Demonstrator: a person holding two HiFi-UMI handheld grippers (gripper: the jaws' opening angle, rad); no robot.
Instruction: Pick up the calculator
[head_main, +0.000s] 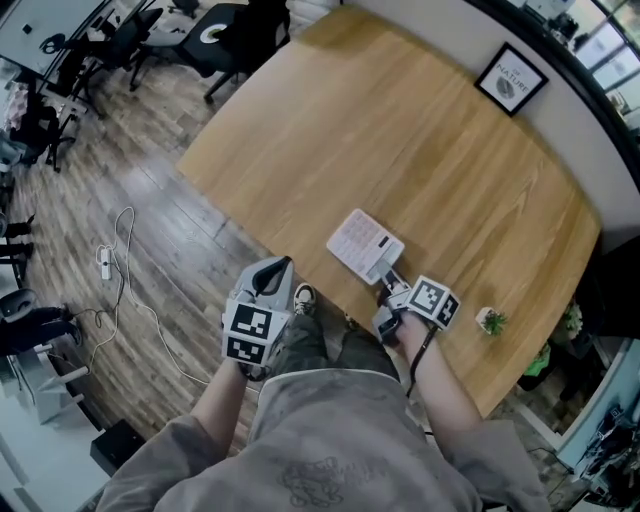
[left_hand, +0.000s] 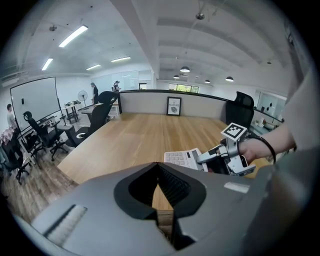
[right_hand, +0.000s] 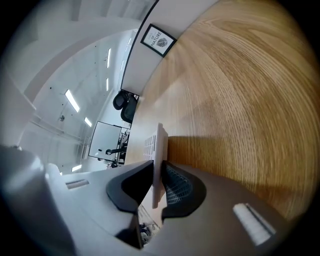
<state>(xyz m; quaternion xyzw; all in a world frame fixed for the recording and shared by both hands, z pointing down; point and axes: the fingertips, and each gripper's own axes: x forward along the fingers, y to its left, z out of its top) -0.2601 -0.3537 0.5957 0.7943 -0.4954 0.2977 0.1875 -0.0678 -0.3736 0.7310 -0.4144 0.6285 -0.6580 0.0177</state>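
A white calculator (head_main: 365, 245) lies on the wooden table (head_main: 400, 130) close to its near edge. My right gripper (head_main: 390, 288) grips the calculator's near end. In the right gripper view the calculator (right_hand: 160, 150) shows edge-on between the two black pads, which press on its faces; my right gripper (right_hand: 159, 167) is shut on it. My left gripper (head_main: 283, 265) hangs off the table's near edge, left of the calculator, with its jaws together and nothing in them. From the left gripper view (left_hand: 159, 167) the calculator (left_hand: 182, 157) and the right gripper (left_hand: 210, 157) show ahead to the right.
A framed picture (head_main: 511, 80) leans against the partition at the table's far side. A small potted plant (head_main: 491, 321) stands at the near right. Office chairs (head_main: 220, 30) and a cable with a power strip (head_main: 105, 262) are on the wood floor to the left.
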